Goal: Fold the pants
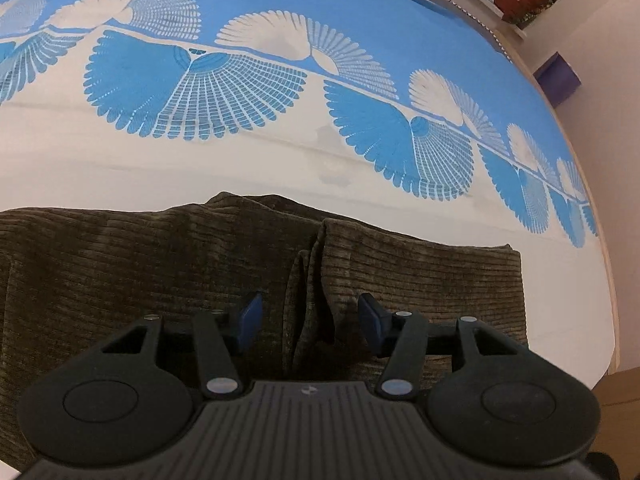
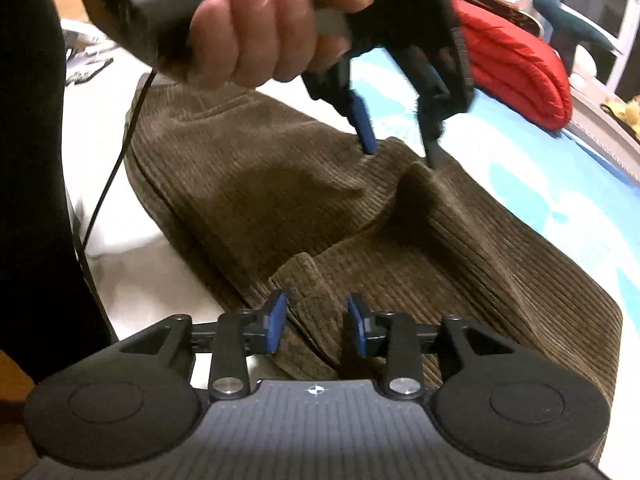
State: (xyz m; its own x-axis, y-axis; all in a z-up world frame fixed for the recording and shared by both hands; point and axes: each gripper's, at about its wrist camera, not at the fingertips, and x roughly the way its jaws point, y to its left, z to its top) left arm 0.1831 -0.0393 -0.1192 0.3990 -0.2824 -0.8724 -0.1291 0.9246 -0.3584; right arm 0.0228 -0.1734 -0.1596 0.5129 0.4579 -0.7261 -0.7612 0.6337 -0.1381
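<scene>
The brown corduroy pants (image 1: 160, 264) lie folded on the bed; they also show in the right wrist view (image 2: 260, 184). My left gripper (image 1: 310, 322) is open, its jaws on either side of a raised fold of the cloth. In the right wrist view the left gripper (image 2: 400, 152) hangs over the far edge of the pants, fingers apart, tips touching the fabric. My right gripper (image 2: 316, 324) is open around a thick folded corner of the pants at the near edge.
The bed sheet (image 1: 280, 40) is blue and white with fan patterns. A red padded jacket (image 2: 516, 68) lies at the far side of the bed. The bed edge (image 1: 612, 280) runs along the right. A black cable (image 2: 104, 192) hangs at the left.
</scene>
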